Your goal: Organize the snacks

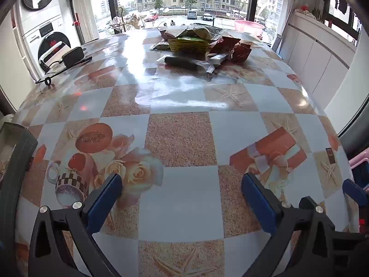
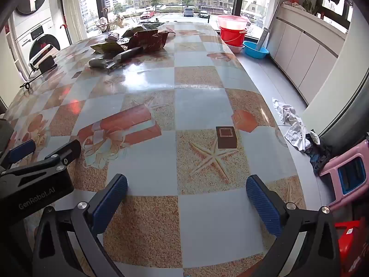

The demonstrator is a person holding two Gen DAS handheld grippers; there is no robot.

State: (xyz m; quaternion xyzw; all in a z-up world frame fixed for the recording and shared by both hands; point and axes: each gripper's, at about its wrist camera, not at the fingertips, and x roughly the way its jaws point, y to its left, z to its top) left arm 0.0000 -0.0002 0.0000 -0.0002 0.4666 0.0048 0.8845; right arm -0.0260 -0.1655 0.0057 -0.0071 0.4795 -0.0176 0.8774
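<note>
- The snack pile [image 1: 196, 43] sits at the far end of the table [image 1: 182, 138], well apart from both grippers
- Left gripper [image 1: 182, 196] and right gripper [image 2: 186, 196] hover over bare cloth near the pile's opposite end, jaws spread wide, nothing between them
- Risk: the crinkled packets overlap, so a grab may lift two or drag the heap
- The glossy cloth may let the dark packet [image 1: 184, 63] nearest the grippers slide away

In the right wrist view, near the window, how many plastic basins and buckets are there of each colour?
Pink basin: 1
Red bucket: 1
Blue basin: 1
Pale basin under the bucket: 1
Total: 4
</note>
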